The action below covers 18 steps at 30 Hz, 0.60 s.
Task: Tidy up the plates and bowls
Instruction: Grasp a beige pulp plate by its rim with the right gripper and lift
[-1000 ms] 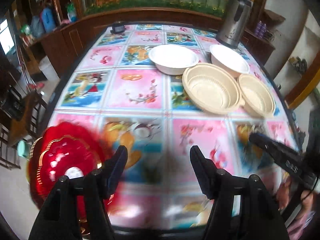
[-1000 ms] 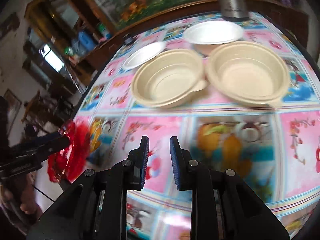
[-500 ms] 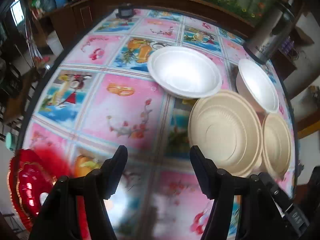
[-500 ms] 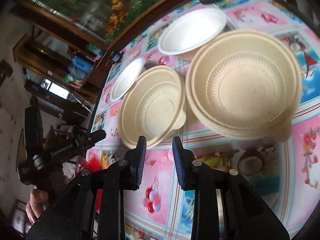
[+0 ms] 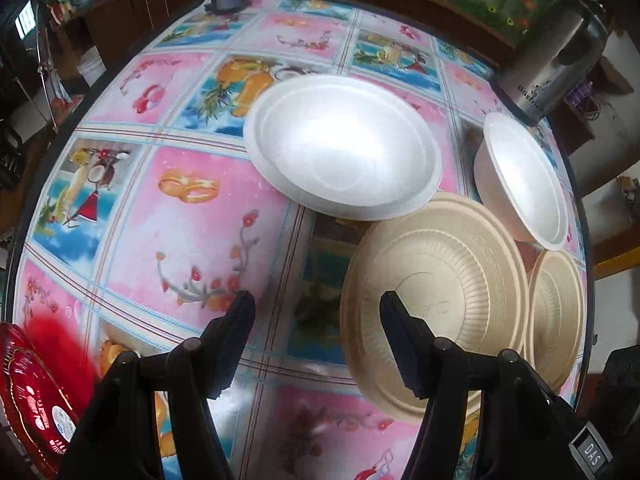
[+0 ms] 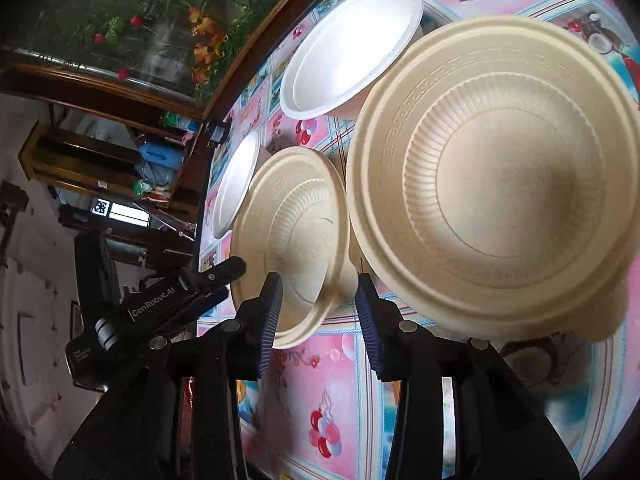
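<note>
Four bowls sit mouth-up on the tablecloth (image 5: 168, 216), grouped round the near beige bowl (image 5: 436, 304) — all round, so no long axis shows. Beyond that bowl, touching or overlapping its far rim, lies the wide white bowl (image 5: 344, 156); on its right the second beige bowl (image 5: 558, 312), rims meeting; past that one the deeper white bowl (image 5: 524, 180), with the steel urn (image 5: 560, 52) behind.

Left gripper (image 5: 318, 334) hangs empty above the near beige bowl's left edge, fingers wide, right finger (image 5: 400, 336) over its rim.

Right gripper (image 6: 318, 320) holds nothing, fingers moderately apart, blue-ribbed pads (image 6: 270, 320) level with the near rim of that same bowl (image 6: 292, 240).

Only the left view shows the red plate (image 5: 32, 400), well left of the near beige bowl at the table edge. Only the right view shows the tab on the second beige bowl's (image 6: 496, 176) rim, pointing toward the camera, and the left gripper's (image 6: 220, 280) side marked "GenRobot.AI". A "DAS" tag shows at the left view's lower right; the urn's lettering is unreadable.
</note>
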Tool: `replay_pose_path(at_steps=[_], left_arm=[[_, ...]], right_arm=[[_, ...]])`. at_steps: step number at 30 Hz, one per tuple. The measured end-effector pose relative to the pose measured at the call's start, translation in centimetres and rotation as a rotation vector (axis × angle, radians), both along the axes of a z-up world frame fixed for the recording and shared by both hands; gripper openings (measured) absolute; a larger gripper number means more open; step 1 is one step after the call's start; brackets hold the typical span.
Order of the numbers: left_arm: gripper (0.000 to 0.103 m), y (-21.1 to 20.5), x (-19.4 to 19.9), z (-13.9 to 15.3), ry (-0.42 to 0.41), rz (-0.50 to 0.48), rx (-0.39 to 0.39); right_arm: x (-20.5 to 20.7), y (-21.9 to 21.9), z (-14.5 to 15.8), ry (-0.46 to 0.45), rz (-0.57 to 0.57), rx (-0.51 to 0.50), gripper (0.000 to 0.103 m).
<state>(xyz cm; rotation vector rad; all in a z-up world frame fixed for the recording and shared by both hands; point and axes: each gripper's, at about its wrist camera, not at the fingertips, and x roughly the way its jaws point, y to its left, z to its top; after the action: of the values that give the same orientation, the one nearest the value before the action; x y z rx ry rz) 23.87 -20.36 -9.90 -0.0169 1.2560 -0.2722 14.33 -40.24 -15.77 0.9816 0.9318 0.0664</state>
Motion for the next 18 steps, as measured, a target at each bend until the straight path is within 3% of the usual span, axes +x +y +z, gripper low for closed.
replay_pose_path(at_steps=[13,18], left_arm=[[0.061,-0.53,0.13,-0.49,-0.002,-0.003,-0.061],[0.031,-0.51,0.00,-0.67,0.008,-0.016,-0.090]], right_arm=[[0.98,-0.25,-0.60,0.015,-0.049,-0.031,0.038],[0.89,-0.42,-0.92,0.021,-0.065,-0.029,0.036]])
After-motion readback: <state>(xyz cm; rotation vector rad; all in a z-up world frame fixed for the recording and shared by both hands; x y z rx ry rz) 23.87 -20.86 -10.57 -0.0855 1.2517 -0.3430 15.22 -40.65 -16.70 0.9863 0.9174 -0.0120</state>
